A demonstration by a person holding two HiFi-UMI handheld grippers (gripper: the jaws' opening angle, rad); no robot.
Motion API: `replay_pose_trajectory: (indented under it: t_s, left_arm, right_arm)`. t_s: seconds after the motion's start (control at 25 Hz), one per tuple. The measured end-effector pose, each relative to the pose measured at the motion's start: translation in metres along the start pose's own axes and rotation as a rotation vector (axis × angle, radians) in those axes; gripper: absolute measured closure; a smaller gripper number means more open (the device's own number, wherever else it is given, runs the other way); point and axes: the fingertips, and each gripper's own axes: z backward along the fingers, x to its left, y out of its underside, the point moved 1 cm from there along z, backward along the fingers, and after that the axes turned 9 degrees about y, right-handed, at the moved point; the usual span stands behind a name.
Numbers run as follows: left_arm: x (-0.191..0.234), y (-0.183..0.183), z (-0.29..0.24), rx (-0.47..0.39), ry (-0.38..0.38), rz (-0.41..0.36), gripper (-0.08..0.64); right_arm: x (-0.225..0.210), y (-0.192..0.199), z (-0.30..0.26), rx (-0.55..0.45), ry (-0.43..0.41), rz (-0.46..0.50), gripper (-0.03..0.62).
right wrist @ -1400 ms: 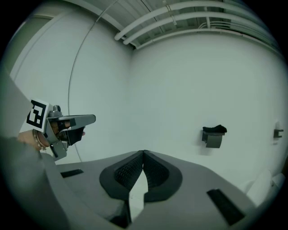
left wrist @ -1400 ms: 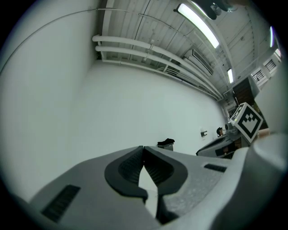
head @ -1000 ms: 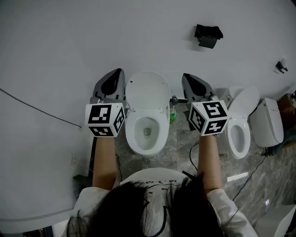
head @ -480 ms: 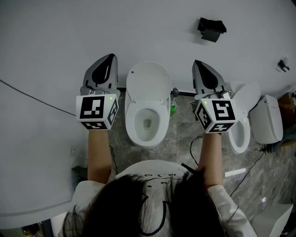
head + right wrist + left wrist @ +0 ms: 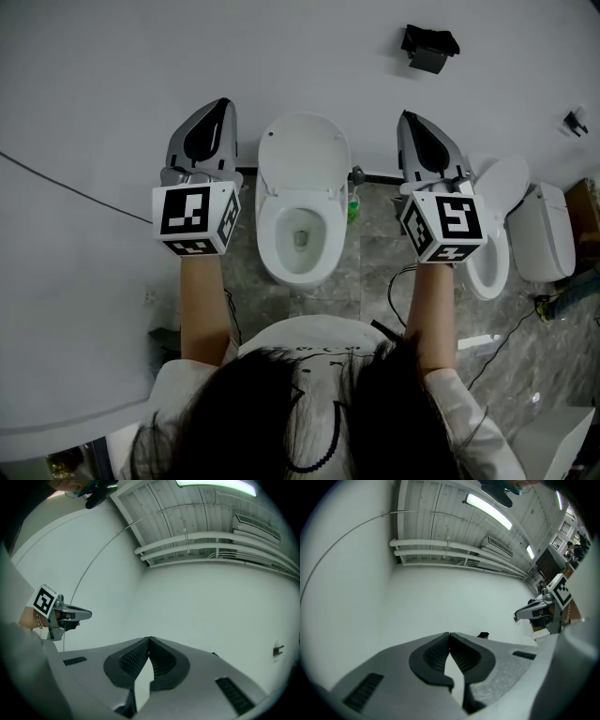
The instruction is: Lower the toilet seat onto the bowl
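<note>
A white toilet stands against the wall in the head view, its bowl [image 5: 300, 246] uncovered. The seat and lid [image 5: 302, 155] are raised upright behind it. My left gripper [image 5: 223, 105] hovers to the left of the raised seat, apart from it, jaws shut with nothing in them. To the seat's right, my right gripper [image 5: 405, 118] is held the same way, shut and empty. Both gripper views face the bare white wall. The left gripper [image 5: 449, 634] and the right gripper [image 5: 149, 640] show their pads pressed together.
A second white toilet [image 5: 495, 234] with its tank [image 5: 542, 234] stands at the right. A green bottle [image 5: 352, 208] sits on the floor between the toilets. A black box [image 5: 429, 47] hangs on the wall. Cables run over the grey tiled floor [image 5: 375, 272].
Both grippers have moved outward and toward the wall, away from the toilet's sides. Their jaws stayed shut. The seat has not moved.
</note>
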Motion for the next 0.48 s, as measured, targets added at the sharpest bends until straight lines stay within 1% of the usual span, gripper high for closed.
replay_pose_trajectory:
  t_s: [0.24,0.48]
  left_arm:
    - [-0.002,0.002,0.008,-0.004,-0.013,0.023,0.551]
    - [-0.004,-0.002,0.009,-0.015,-0.001,0.054,0.551]
  right_arm:
    - [0.007,-0.003,0.009,-0.015,-0.007,0.038,0.566]
    - [0.007,-0.008,0.012,-0.018,-0.015,0.050,0.566]
